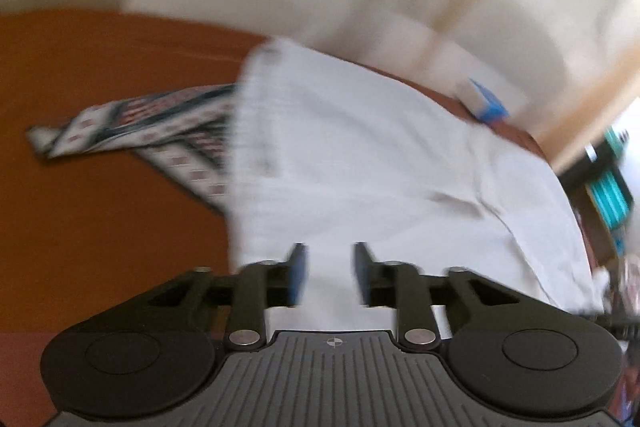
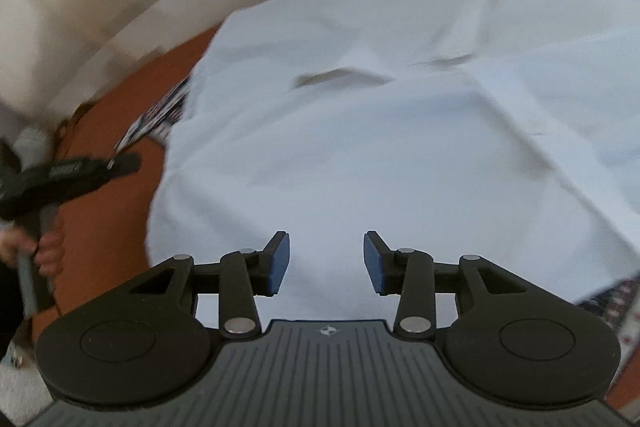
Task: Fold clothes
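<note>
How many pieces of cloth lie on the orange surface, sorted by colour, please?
White garment: 1
Patterned cloth with white, dark and red print: 1
Total: 2

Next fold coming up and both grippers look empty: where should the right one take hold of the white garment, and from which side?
Probably the near hem of the white garment, just ahead of the right gripper, whose jaws stand open and empty. Come from the near side, low over the orange surface: that edge lies flat and free, while the middle is broad, creased cloth with nothing to pinch.
</note>
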Demonstrator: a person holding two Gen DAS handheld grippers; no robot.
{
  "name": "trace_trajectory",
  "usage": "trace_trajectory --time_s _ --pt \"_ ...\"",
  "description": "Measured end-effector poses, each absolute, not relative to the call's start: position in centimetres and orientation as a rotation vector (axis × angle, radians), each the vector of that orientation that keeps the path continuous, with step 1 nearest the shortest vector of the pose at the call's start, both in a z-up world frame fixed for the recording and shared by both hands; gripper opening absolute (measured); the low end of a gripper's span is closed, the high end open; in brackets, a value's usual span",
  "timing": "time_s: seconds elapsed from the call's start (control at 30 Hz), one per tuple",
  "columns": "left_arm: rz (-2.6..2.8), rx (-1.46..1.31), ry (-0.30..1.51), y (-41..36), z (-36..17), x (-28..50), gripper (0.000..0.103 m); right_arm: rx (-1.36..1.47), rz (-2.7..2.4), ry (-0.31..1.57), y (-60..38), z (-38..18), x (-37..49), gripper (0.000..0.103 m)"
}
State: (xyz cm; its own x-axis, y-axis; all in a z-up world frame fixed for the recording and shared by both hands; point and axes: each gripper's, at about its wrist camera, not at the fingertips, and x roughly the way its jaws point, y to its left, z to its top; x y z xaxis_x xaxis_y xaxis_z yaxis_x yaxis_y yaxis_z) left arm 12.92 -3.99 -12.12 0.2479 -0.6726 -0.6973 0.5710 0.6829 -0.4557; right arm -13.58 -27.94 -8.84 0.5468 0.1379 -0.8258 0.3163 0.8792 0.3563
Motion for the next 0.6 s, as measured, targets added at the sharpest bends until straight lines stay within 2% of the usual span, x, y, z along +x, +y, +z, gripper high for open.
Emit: trace_trajectory --time_s 0.37,0.47,0.5,0.6 --pt "-1.231 0.043 0.984 -21.1 -9.7 1.5 0.06 0.501 -0.524 0.83 -42.2 -6.2 -27.2 0.058" --pt "-1.286 0.1 0.99 -26.9 -9.9 -2.5 0.063 0.465 -0.588 0.827 -47.9 -6.4 -31.0 0.064" --pt "-1.299 0.118 0.998 -28.9 -10.2 -3.8 0.064 0.449 -0.602 0.829 -50.0 -6.6 -32.4 0.07" --pt "-1.335 0.174 1.022 -34.5 -11.0 -7.8 0.064 0.409 -0.577 0.84 -55.7 -7.5 -35.0 0.074"
